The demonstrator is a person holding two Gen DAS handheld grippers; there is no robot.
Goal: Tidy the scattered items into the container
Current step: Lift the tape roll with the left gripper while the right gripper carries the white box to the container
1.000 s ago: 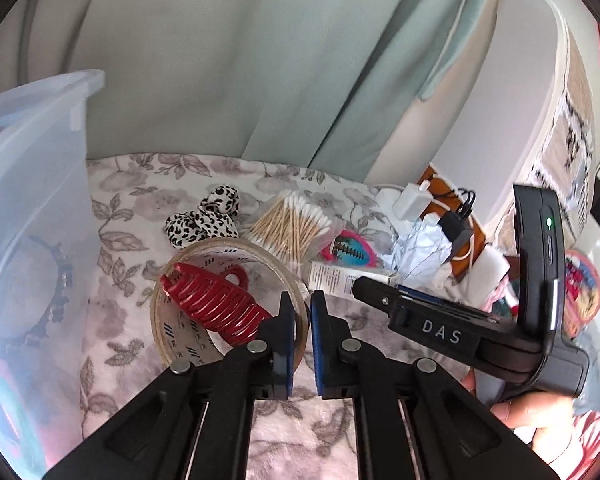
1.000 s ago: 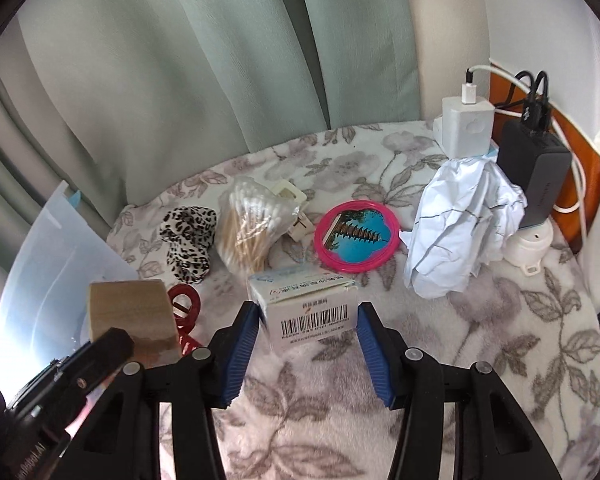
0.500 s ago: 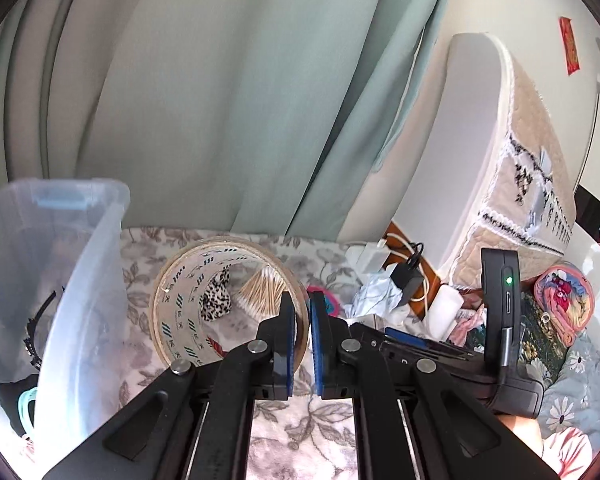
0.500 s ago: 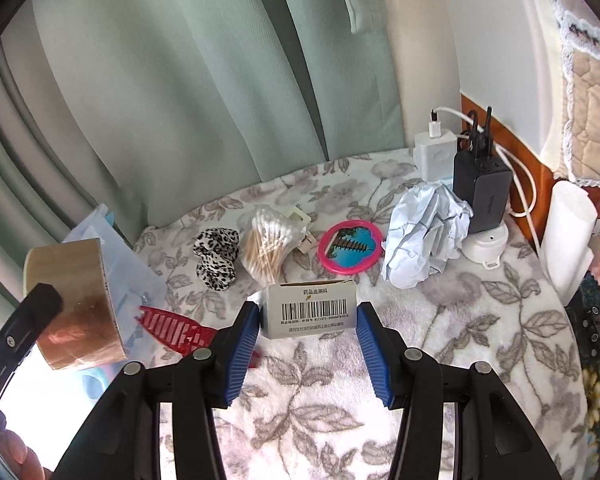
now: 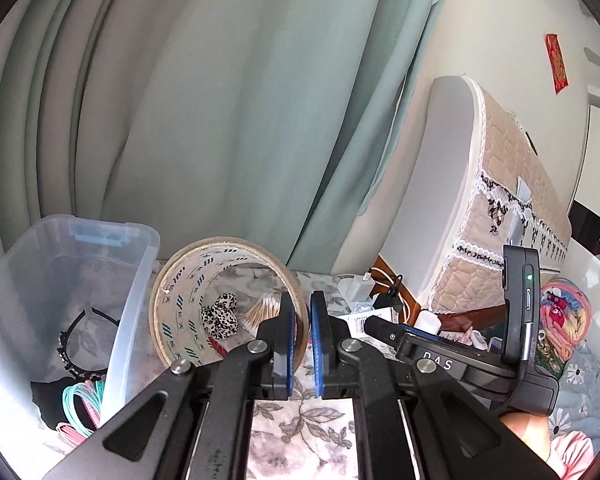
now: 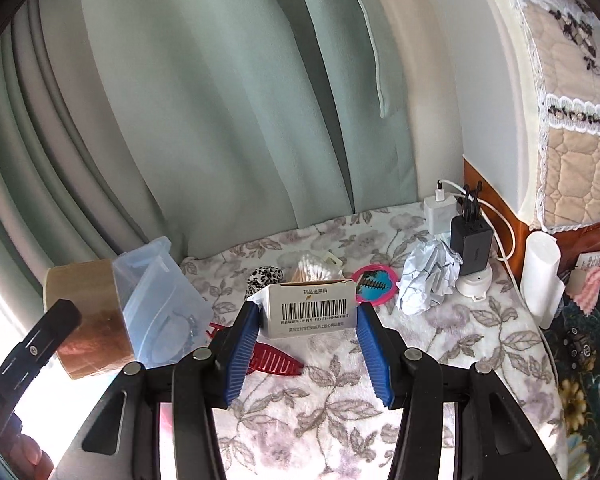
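The left gripper is clamped on the wall of a tape roll — one blue pad inside the ring, the other outside — and holds it in the air, its open side facing the camera. Through the ring show a leopard scrunchie and a bundle of swabs on the floral cloth below. Just left of the roll stands the clear bin, with a black headband and coloured bands already inside.

The right gripper grips a white box by its two ends, barcode side toward the camera, lifted clear of the cloth. Under it lies a red hair claw, partly hidden by the left finger. Farther back on the cloth are the scrunchie, the swabs, a pink round mirror and a crumpled paper; the mirror lies just left of the paper. Behind the paper a white charger and a black charger stand with their cables plugged in.

In the right view the tape roll hangs at the left edge, in front of the bin's near corner. Green curtains close off the back.
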